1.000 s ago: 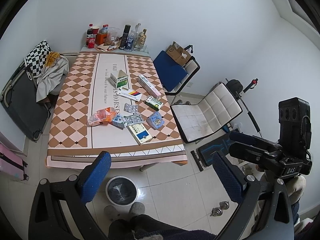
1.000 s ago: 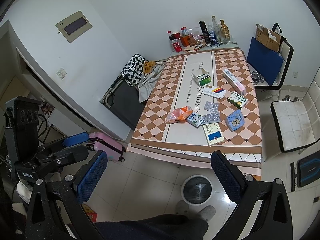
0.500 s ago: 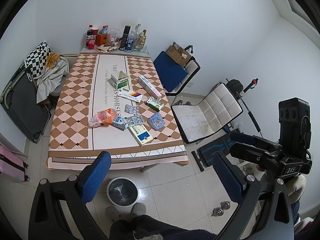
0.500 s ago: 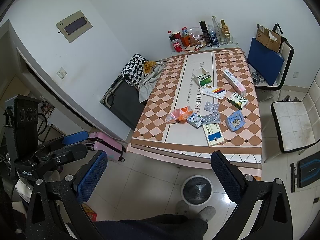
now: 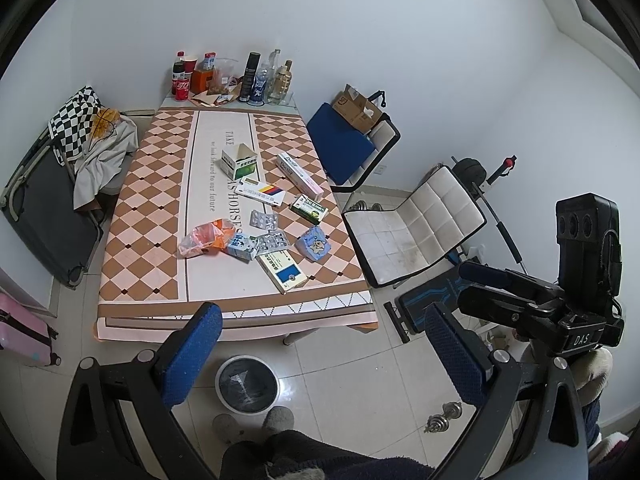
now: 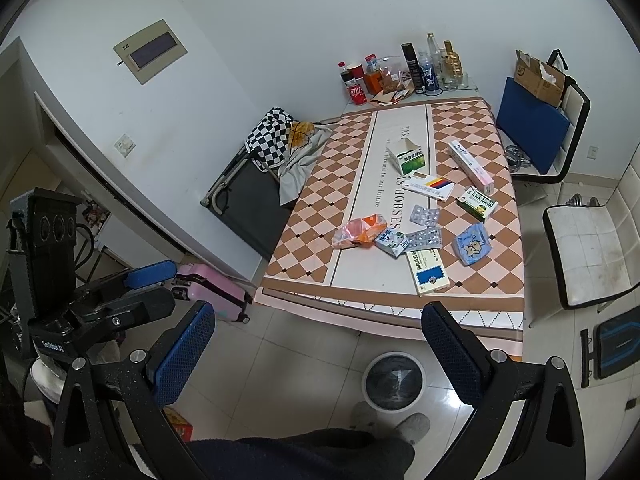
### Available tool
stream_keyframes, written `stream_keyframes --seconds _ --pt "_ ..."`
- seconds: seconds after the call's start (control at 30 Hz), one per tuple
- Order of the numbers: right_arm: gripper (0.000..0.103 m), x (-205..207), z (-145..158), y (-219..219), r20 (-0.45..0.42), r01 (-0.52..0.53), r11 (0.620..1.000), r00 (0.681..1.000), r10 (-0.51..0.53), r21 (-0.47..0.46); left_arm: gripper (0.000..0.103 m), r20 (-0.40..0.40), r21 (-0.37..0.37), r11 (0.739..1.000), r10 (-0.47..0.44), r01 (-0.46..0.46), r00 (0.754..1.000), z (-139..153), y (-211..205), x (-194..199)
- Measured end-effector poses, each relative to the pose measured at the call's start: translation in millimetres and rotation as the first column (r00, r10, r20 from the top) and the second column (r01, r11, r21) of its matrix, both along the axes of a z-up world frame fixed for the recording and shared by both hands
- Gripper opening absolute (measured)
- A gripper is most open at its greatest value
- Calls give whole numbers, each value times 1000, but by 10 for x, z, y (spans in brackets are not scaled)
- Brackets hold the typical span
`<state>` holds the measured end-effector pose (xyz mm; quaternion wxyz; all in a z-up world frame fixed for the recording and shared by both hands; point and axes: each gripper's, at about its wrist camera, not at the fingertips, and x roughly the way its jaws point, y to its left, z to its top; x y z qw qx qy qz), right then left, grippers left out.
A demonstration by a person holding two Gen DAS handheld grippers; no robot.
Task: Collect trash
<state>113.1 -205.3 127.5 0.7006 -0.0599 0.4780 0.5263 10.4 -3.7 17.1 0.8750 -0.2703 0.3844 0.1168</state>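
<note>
Trash lies on the checkered table [image 5: 136,248]: an orange plastic bag [image 5: 202,236], a small blue-white carton [image 5: 240,245], two blister packs [image 5: 263,219], a blue tissue pack [image 5: 314,243], and several medicine boxes, one blue-white [image 5: 282,272], one green [image 5: 309,209], one long pink [image 5: 299,174]. A round bin with a black liner [image 5: 247,384] stands on the floor before the table. My left gripper [image 5: 320,352] is open and empty, above the bin. My right gripper [image 6: 316,344] is open and empty, held off the table's near edge. The same trash shows in the right wrist view, bag [image 6: 358,232] and bin [image 6: 394,380].
Bottles and cans [image 5: 236,80] crowd the table's far end. A blue-cushioned chair with a cardboard box [image 5: 352,136] and a white padded chair [image 5: 416,228] stand right of the table. A folding cot with clothes [image 5: 60,184] and a pink suitcase [image 6: 212,292] are on the left.
Both grippers have drifted slightly back and up; the table sits a little higher in the left wrist view. Nothing on the table has moved.
</note>
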Motion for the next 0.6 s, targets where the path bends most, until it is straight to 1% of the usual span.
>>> stream_keyframes --seconds 0.6 --pt "103 16 -58 35 -4 4 1000 1000 -4 -3 103 -2 -2 1000 -3 3 1000 25 4 19"
